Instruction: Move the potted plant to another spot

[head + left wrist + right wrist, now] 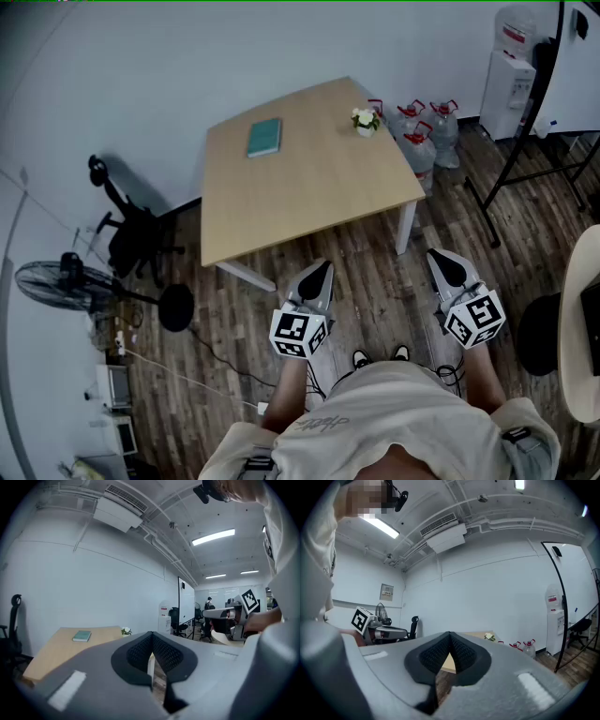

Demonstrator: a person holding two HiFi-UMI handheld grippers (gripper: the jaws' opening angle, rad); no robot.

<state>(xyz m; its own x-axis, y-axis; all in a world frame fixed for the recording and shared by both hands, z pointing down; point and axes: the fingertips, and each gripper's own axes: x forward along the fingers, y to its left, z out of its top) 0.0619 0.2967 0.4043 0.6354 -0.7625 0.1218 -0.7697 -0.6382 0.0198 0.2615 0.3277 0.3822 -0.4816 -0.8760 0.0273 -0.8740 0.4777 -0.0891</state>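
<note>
The left gripper (322,269) and right gripper (441,257) were both closed and empty, well apart from the potted plant (366,121) on the wooden table (309,197).

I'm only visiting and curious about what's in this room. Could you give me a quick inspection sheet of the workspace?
Surface: wooden table, mostly bare.
Job's things: potted plant near the table's far right corner, upright.
Clutter: teal book on the table, apart from the plant.
Grippers: left gripper and right gripper both shut, empty, short of the table.
Cables: white cable across the floor at left.
Surroundings: fan, office chair, water jugs, water dispenser.
</note>
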